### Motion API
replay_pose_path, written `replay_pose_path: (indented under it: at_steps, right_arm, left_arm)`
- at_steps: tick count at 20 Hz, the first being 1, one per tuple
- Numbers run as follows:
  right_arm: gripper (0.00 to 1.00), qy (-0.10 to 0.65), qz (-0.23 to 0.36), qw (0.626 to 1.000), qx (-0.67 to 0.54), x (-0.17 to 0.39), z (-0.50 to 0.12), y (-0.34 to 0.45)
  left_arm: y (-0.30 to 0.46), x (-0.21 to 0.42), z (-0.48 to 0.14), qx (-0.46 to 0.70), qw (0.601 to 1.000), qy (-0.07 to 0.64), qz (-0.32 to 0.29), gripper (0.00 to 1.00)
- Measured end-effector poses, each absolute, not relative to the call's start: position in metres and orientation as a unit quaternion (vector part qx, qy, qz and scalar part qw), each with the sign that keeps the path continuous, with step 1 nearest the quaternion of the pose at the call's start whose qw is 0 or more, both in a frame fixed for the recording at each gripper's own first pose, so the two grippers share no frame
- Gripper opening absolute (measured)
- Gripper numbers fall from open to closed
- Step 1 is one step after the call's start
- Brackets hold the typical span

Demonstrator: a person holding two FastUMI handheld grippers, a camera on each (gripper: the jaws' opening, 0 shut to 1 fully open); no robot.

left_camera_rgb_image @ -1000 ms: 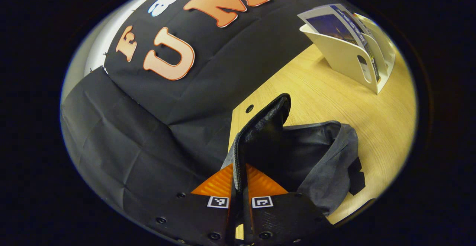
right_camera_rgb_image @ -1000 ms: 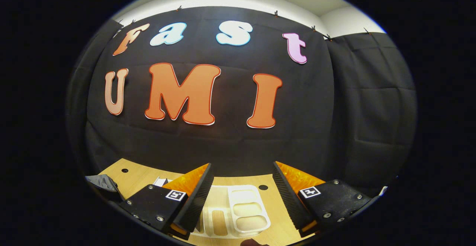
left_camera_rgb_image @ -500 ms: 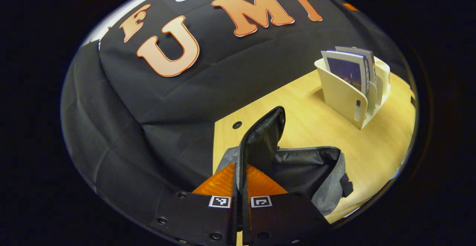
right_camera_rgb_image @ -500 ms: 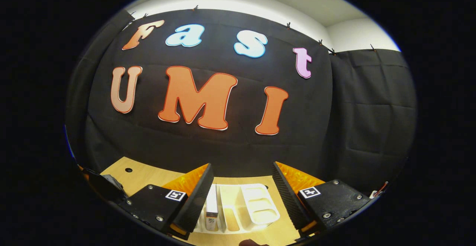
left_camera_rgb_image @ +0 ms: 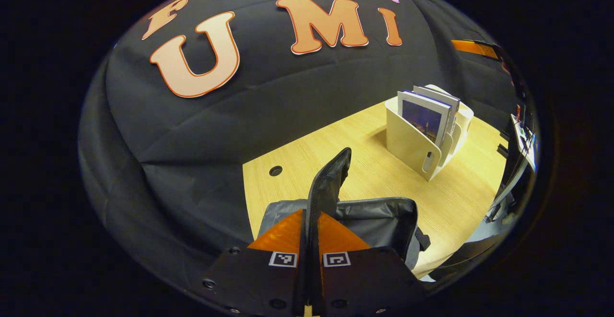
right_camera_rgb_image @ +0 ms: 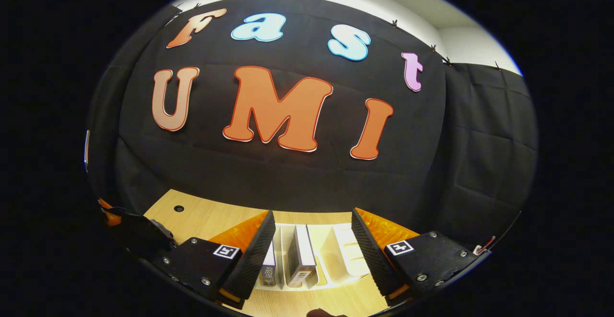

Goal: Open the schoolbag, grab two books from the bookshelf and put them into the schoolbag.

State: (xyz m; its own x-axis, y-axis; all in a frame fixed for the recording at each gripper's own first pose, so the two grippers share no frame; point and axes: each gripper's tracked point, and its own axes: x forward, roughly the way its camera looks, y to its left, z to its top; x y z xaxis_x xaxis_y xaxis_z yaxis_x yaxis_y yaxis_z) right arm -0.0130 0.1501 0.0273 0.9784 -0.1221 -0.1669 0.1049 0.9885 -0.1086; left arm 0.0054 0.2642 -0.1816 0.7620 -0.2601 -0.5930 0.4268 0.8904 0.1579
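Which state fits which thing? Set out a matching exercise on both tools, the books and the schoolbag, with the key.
Things:
1. left tool
2. right tool
3. books
4. schoolbag

States:
A. open, holding nothing
B. upright in the white bookshelf
C. shut on the flap
D. lying on the wooden table, flap lifted

Pairs: 1-C, 2-A, 3-B, 4-D

The left gripper [left_camera_rgb_image: 309,240] hides the schoolbag's [left_camera_rgb_image: 379,221] near part; book [right_camera_rgb_image: 301,254] covers too small to tell.
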Motion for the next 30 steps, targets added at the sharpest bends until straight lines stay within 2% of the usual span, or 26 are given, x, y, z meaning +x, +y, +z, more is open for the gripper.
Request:
replay_pose_path:
  at_steps: [4, 7, 10, 14, 20, 23, 28, 30]
  right_arm:
    - [0.95, 0.128, -0.035, 0.988, -0.078, 0.001, 0.018, 0.164]
    - [0.95, 0.190, 0.027, 0.980, -0.058, 0.015, -0.009, 0.186]
    - [0.96, 0.261, 0.062, 0.963, -0.018, 0.030, -0.034, 0.197]
    - [0.96, 0.311, 0.074, 0.947, -0.034, 0.048, -0.055, 0.191]
    - [0.96, 0.402, 0.133, 0.904, -0.061, 0.056, -0.090, 0.207]
    - [0.97, 0.436, 0.158, 0.885, -0.035, 0.065, -0.101, 0.221]
    - [0.93, 0.498, 0.145, 0.854, -0.043, 0.084, -0.140, 0.216]
    - [0.88, 0.522, 0.131, 0.841, -0.055, 0.090, -0.159, 0.213]
  left_arm:
    - [0.259, 0.010, -0.175, 0.129, 0.915, 0.314, -0.217, 0.05]
    - [0.256, 0.010, -0.169, 0.110, 0.905, 0.336, -0.235, 0.06]
    - [0.256, 0.016, -0.165, 0.128, 0.897, 0.353, -0.234, 0.05]
    - [0.251, 0.018, -0.153, 0.127, 0.894, 0.359, -0.236, 0.06]
    - [0.248, 0.027, -0.144, 0.146, 0.889, 0.369, -0.227, 0.05]
    - [0.243, 0.026, -0.142, 0.156, 0.887, 0.371, -0.227, 0.05]
    - [0.239, 0.024, -0.145, 0.154, 0.885, 0.381, -0.220, 0.06]
    - [0.239, 0.021, -0.145, 0.154, 0.883, 0.383, -0.221, 0.05]
